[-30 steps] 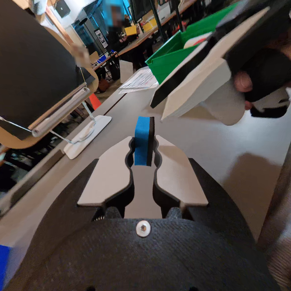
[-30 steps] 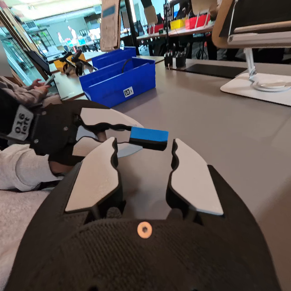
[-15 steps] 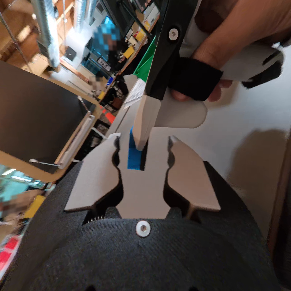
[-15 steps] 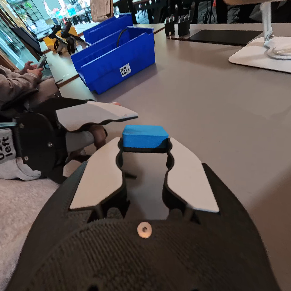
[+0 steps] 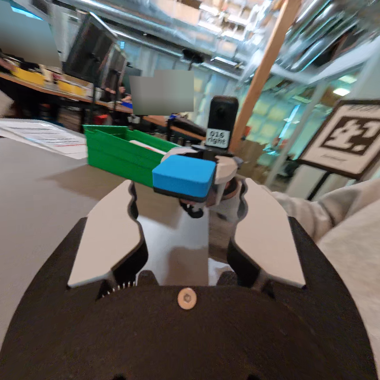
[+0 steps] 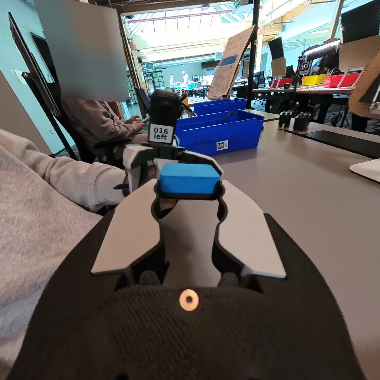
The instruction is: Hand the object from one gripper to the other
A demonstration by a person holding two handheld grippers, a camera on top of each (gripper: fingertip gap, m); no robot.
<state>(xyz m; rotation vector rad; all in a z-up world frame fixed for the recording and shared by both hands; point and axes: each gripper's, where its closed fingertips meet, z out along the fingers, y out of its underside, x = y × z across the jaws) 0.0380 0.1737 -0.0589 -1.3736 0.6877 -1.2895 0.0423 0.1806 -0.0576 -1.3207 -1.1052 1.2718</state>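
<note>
Both grippers are up over the gray table (image 6: 298, 185), and I see them face to face. Right gripper (image 6: 188, 192) squeezes the blue block (image 6: 188, 177) between its two tips, with the blue side up and a thin black layer under it. Left gripper (image 5: 188, 186) has its fingers spread wide and holds nothing; the blue block (image 5: 183, 177) sits just past its tips, a little above them, not touching. In my right camera I see the left gripper (image 6: 172, 162) right behind the block, and a small white label (image 6: 161, 133) with dark writing sits under its black camera. The other gripper (image 5: 224, 170) has a white label (image 5: 218, 138) like that too. A blue bin (image 6: 220, 133) stands on the table with a black cable in it and a small white sticker (image 6: 222, 145) with a square code on its front. A second blue bin (image 6: 220, 106) is behind it; I cannot see inside. A green bin (image 5: 121, 152) holds something flat, white and red. A framed sign (image 5: 347, 139) with a big blocky black pattern stands off to the side. Printed paper (image 5: 41, 135) lies on the table, too blurry to read.
</note>
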